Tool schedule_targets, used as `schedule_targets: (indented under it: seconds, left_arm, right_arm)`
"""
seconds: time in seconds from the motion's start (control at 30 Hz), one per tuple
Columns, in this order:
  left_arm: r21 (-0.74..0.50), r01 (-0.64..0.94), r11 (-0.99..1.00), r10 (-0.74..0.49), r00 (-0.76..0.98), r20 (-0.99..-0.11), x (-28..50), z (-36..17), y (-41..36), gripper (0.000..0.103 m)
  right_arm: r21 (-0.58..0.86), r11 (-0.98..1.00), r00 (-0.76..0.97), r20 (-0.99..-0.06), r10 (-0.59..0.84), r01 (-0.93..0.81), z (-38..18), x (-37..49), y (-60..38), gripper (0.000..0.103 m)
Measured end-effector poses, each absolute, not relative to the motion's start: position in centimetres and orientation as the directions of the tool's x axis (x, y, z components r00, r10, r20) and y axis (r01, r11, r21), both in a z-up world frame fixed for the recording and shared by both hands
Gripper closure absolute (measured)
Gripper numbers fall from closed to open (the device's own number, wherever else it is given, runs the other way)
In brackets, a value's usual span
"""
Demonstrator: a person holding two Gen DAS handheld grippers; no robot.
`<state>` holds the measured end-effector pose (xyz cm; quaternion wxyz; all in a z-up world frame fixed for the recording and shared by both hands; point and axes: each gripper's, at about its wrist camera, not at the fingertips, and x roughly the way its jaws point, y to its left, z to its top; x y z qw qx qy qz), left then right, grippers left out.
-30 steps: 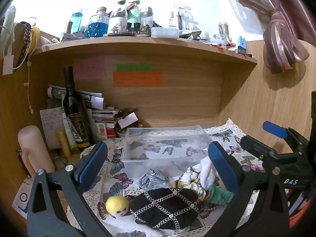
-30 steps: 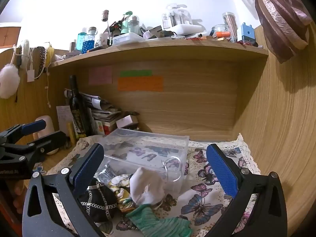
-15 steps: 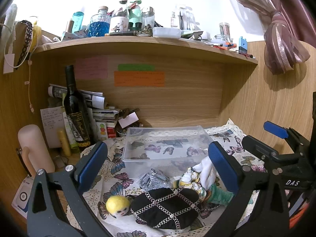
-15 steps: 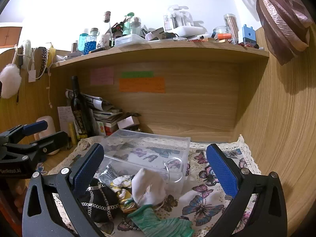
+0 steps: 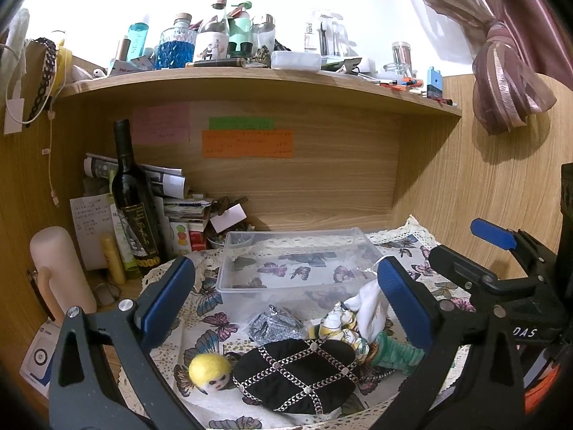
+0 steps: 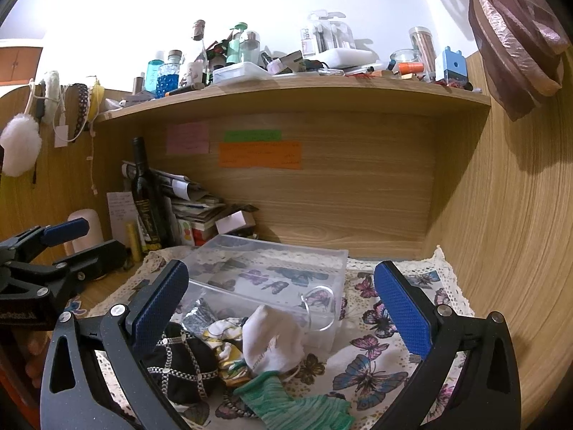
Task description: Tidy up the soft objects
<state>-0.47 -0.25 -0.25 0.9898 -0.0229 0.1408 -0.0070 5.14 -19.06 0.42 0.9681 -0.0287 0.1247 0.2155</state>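
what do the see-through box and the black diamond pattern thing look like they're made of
The box looks like clear, slightly frosted plastic: the butterfly cloth shows through its walls. The black item looks like soft fabric, perhaps velvet, crossed by silvery chain-like trim; the exact weave can't be told.

Clear smooth plastic storage box (image 5: 297, 261), semi-glossy. Under it a matt woven butterfly-print cloth (image 6: 376, 358) with lace edging. Black velvety quilted pouch (image 5: 297, 372) crossed by shiny metal chain trim. Yellow fuzzy felt ball head (image 5: 209, 371), matt. White knit sock (image 6: 272, 344) and green ribbed knit sock (image 6: 297, 408), soft matt. Wood-grain laminate desk walls (image 6: 358, 197), satin. Glossy dark glass wine bottle (image 5: 134, 208).
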Motion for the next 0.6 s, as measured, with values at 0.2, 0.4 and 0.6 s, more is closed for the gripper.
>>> schedule_targets:
  seconds: [0.2,0.4,0.6]
  left_arm:
    - [-0.045,0.006,0.999,-0.018,0.961,-0.276,-0.48,-0.24,-0.26,0.0]
    - [-0.044,0.005,0.999,-0.017,0.962,-0.274,-0.59,-0.15,-0.23,0.0]
    - [-0.047,0.003,0.999,-0.016,0.962,-0.272,-0.63,-0.01,-0.13,0.0]
  right_arm:
    - [-0.004,0.905,0.877,-0.246,0.412,-0.426,0.25,4.81,-19.12,0.0]
    - [0.001,0.904,0.876,-0.246,0.415,-0.428,0.23,4.78,-19.27,0.0]
    - [0.001,0.903,0.876,-0.246,0.416,-0.429,0.28,4.8,-19.26,0.0]
